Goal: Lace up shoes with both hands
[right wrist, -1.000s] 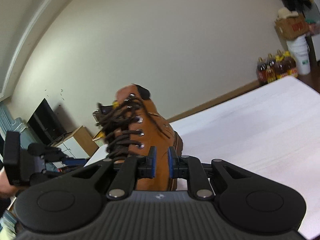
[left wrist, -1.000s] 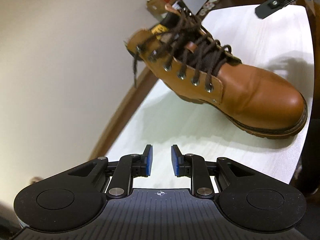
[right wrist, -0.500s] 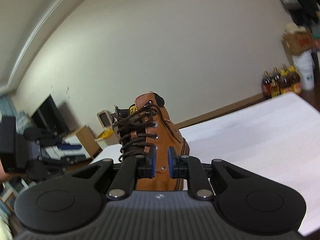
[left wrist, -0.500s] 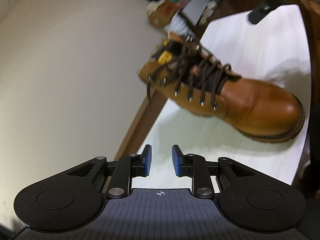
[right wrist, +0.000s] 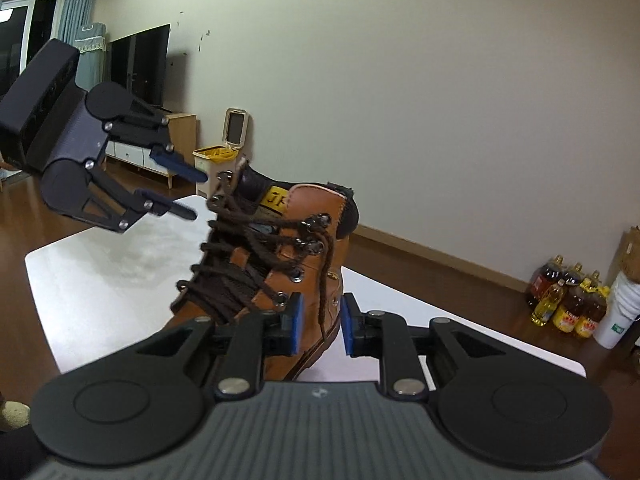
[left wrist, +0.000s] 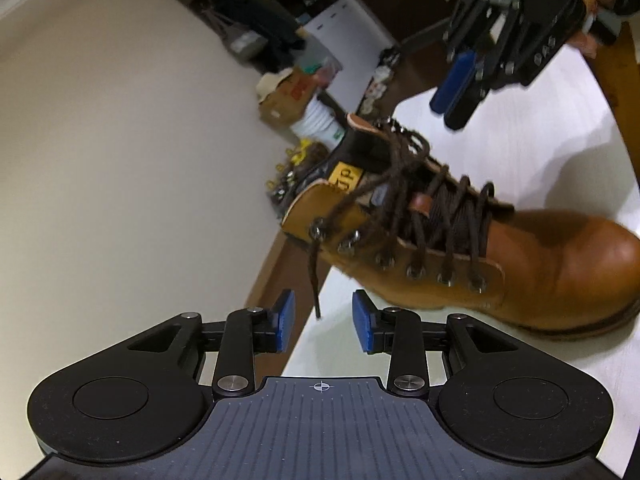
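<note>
Now my left gripper [left wrist: 323,317] and right gripper [right wrist: 320,323] both have jaws spread around a dangling lace end [left wrist: 313,280] of the boot [left wrist: 552,272] near the counter [left wrist: 520,152] edge.

— How do we hold our left gripper [left wrist: 323,317]?

— Low and level, its blue-padded fingers [left wrist: 285,321] spread apart with nothing clamped between them.

— And our right gripper [right wrist: 319,323]?

— Likewise parted, fingers [right wrist: 294,323] gaping, gripping nothing. From the left wrist camera it hangs above, fingers angled downward; from the right wrist camera, our left one points inward.
</note>
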{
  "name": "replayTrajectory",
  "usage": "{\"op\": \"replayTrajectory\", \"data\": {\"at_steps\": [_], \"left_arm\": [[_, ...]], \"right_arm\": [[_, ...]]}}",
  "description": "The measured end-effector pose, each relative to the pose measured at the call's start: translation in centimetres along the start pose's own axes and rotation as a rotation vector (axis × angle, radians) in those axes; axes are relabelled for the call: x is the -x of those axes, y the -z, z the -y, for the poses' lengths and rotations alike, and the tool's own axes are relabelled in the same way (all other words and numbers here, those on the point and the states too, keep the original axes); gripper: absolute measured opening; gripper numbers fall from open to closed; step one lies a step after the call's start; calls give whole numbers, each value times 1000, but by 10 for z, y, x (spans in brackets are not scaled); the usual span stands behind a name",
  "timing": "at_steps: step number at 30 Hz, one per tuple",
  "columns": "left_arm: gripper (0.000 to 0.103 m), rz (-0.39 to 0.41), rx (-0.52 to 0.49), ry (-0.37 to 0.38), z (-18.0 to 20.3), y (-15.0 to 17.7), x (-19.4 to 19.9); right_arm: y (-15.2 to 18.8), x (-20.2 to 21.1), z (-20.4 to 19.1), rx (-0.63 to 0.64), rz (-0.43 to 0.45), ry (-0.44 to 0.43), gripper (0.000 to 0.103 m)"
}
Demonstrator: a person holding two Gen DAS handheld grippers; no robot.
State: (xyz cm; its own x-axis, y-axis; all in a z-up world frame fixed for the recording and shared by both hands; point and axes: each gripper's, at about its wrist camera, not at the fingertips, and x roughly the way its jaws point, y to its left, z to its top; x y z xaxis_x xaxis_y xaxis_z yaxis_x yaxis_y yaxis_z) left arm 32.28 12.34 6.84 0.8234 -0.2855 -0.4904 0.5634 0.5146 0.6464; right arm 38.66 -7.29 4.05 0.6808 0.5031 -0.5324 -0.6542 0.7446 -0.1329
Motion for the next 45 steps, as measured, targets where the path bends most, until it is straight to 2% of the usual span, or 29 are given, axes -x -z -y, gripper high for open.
{"op": "replayTrajectory", "data": {"at_steps": [4, 6, 14, 16, 17, 18, 19, 20, 22, 25, 30, 35, 38, 40, 44, 45], "left_arm": [[33, 16, -2, -8, -3, -5, -8], [4, 22, 1, -5, -5, -6, -11], [2, 34, 11, 18, -10, -8, -13], [2, 45, 15, 0, -13, -8, -10], [2, 56, 28, -20, -16, -8, -9], [2, 61, 49, -40, -18, -7, -8], [2, 53, 83, -48, -20, -3, -9], [2, 30, 114, -28, -17, 4, -14], [2, -49, 86, 29, 9, 26, -30], [2, -35, 117, 73, 28, 36, -33], [2, -16, 173, 84, 28, 32, -34], [2, 14, 345, 76, 21, 38, -31], [3, 22, 398, 60, 17, 46, -26], [7, 18, 441, 50, 19, 46, -25], [9, 17, 530, 11, 24, 46, -21], [13, 15, 567, -5, 27, 46, -18]], "right_arm": [[5, -7, 4, -10, -13, -9, 22], [7, -10, 5, -8, -19, -13, 22], [-2, -28, 4, 9, -12, -40, 22], [-4, -32, 3, 28, -14, -40, 17], [-5, -33, 5, 34, -20, -37, 7], [-5, -31, 6, 31, -18, -27, 2], [-5, -29, 9, 26, -12, -14, 2], [-1, -28, 10, 13, -17, -3, 2], [14, -29, 9, -11, -56, -5, 1], [40, -32, 1, -10, -126, -42, 1], [41, -24, -5, -54, -156, -92, 1], [42, -11, -1, -162, -123, -123, 2], [42, -6, -2, -204, -101, -117, 4], [44, -4, -5, -217, -97, -103, 11], [50, 1, -9, -268, -85, -93, 11], [52, 3, -11, -281, -82, -91, 11]]}}
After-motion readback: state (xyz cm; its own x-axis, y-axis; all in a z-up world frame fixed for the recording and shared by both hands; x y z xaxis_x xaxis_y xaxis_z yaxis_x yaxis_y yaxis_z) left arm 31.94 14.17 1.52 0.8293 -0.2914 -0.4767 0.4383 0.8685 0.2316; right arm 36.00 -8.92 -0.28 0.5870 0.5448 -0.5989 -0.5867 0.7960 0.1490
